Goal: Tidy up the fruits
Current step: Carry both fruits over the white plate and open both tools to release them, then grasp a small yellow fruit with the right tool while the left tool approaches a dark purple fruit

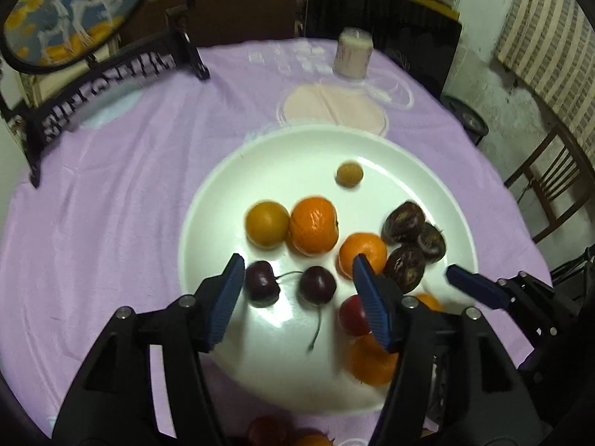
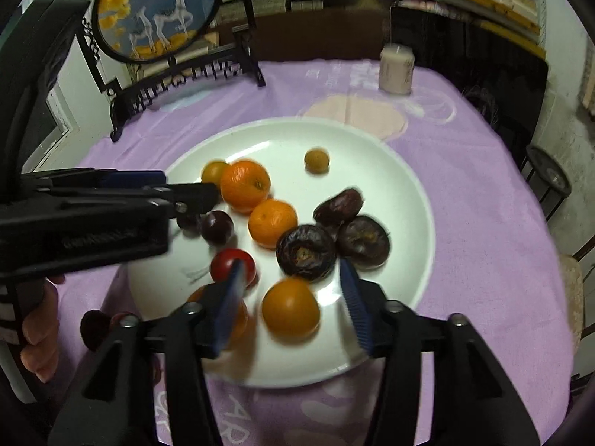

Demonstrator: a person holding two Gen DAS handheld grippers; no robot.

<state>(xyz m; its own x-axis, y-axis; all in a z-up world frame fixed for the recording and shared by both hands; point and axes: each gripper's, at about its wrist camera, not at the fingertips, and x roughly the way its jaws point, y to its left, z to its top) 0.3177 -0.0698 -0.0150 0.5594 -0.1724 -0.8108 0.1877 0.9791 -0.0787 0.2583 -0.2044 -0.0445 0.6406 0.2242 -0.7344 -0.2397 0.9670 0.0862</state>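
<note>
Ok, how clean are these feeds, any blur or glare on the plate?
Left wrist view: soft glare patches on the plate, cherries fairly sharp, near orange blurred. Right wrist view: motion smear on the left gripper and the nearest orange fruit; both fisheye-bent.

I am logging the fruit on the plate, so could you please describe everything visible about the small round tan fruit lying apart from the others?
The small tan fruit is round, yellowish-brown and dull, with faint speckling; blur hides finer detail. It looks whole. It lies alone on the far part of the white plate, touching only the plate's surface, beyond the large orange. Neither gripper is near it.
</note>
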